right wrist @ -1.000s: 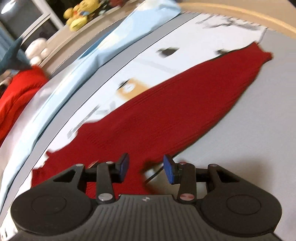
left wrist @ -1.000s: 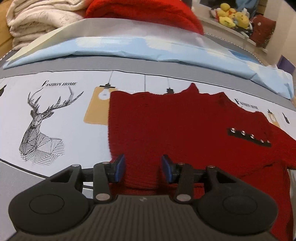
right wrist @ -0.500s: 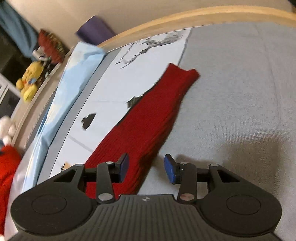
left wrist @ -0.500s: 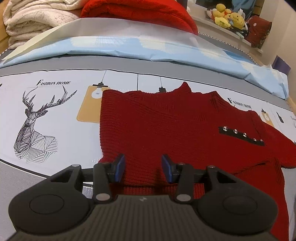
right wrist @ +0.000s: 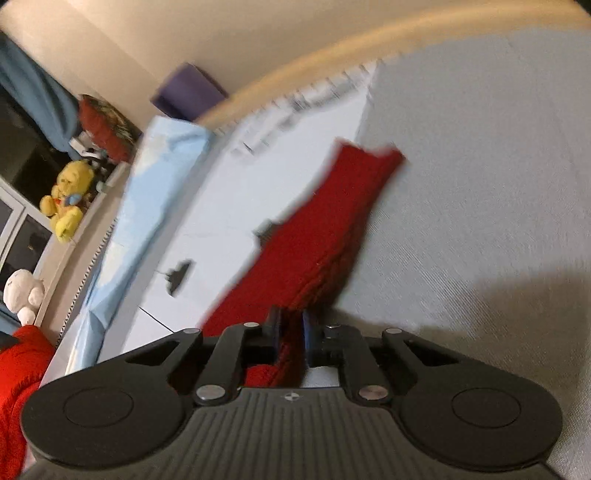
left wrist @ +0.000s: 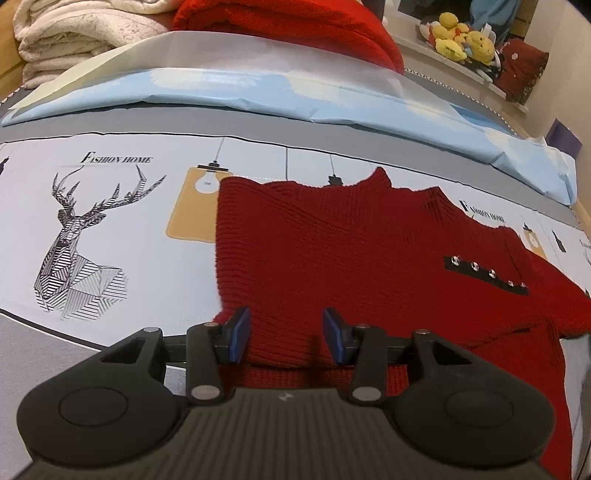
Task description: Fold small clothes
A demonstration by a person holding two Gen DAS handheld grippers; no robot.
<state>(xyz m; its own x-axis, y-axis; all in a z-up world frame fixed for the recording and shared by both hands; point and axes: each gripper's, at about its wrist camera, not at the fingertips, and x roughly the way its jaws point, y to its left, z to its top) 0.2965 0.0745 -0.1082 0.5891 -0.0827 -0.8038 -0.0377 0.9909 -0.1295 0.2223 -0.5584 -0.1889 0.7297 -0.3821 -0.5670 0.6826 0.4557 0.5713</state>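
Observation:
A small red knit sweater (left wrist: 351, 251) lies flat on the printed bedsheet, with a black strip of studs (left wrist: 487, 275) on its right shoulder. My left gripper (left wrist: 284, 332) is open, its blue pads either side of the sweater's lower hem, just above it. In the right wrist view the sweater's long red sleeve (right wrist: 325, 236) stretches away across the grey sheet. My right gripper (right wrist: 291, 332) is shut on the near part of that sleeve, red knit pinched between the pads. The view is blurred by motion.
A light blue pillow (left wrist: 258, 88) runs along the back, with folded cream blankets (left wrist: 74, 37) and a red blanket (left wrist: 295, 29) behind it. Yellow plush toys (left wrist: 461, 40) sit on a shelf at the far right. The wooden bed edge (right wrist: 332, 62) curves past the sleeve's end.
My right gripper moved along the sleeve and closed on it; it was open before. My left gripper stays open and has shifted little over the hem.

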